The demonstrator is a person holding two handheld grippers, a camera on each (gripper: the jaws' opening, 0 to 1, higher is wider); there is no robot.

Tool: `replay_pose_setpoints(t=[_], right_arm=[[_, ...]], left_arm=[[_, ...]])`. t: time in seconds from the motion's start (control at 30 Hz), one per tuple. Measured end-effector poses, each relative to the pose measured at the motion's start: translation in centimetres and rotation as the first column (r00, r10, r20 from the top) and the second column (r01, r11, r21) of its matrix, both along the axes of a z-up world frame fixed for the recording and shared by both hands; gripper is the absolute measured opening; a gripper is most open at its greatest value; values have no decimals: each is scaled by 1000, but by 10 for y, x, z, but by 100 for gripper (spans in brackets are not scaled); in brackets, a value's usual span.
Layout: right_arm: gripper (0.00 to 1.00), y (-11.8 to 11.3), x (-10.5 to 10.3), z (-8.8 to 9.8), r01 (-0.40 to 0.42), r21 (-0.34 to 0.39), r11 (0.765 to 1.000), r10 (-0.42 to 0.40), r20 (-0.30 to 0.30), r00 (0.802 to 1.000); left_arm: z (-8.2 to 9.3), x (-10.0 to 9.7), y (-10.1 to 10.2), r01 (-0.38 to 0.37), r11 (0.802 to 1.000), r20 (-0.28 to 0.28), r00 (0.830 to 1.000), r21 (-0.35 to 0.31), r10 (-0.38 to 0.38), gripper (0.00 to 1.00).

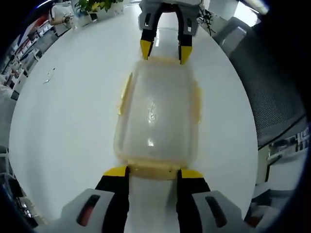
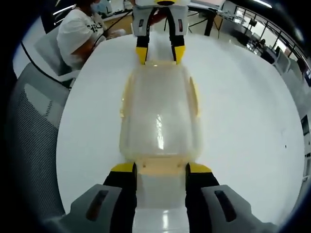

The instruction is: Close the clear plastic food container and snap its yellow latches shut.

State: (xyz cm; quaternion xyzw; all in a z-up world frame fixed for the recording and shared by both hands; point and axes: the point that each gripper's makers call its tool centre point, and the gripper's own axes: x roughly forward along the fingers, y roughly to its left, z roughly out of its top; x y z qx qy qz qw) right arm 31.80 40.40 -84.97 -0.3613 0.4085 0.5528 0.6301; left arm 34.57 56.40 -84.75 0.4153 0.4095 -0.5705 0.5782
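Nearest the lens in the left gripper view, the left gripper (image 1: 153, 171) is rising from the bottom centre of the frame, its jaws spread apart and its yellow fingertips (image 1: 115, 171) sitting at either side of the near end latch (image 1: 151, 170) of the clear plastic food container (image 1: 158, 114). That container is lying in the middle of the frame on the white round worktop (image 1: 63, 126), its lid in place. A yellow side latch (image 1: 124, 93) is sticking out a little on its left edge. At the top centre, the right gripper (image 1: 165, 49) is coming in from the far side, jaws apart, its tips at the far end of the container.

Across in the right gripper view, a seated person (image 2: 80, 31) is occupying the upper left beside the worktop (image 2: 243, 121). The container (image 2: 160, 116) is lying in the centre, and the right gripper (image 2: 160, 168) is coming up from the bottom centre with jaws spread, flanking the near end latch (image 2: 160, 166). The left gripper (image 2: 159, 53) is sitting at the top centre, its jaws apart at the far end.
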Motion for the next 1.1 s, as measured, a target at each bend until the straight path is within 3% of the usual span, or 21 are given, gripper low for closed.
replay_pose_setpoints(t=[0.33, 0.4, 0.63, 1.1], right_arm=[[36, -1, 0, 1, 2, 0, 1000, -2, 4, 1000], [35, -1, 3, 2, 4, -3, 1000, -4, 30, 1000], [35, -1, 2, 4, -10, 1, 1000, 10, 22, 1000], [35, 3, -2, 31, -22, 41, 999, 22, 2, 1000]], left_arm=[[1, -1, 2, -5, 1000, 14, 1000, -5, 5, 31], [3, 2, 3, -3, 1000, 49, 999, 5, 2, 31], [10, 0, 4, -24, 1000, 33, 999, -6, 24, 31], [36, -7, 7, -42, 998, 20, 999, -36, 43, 32]])
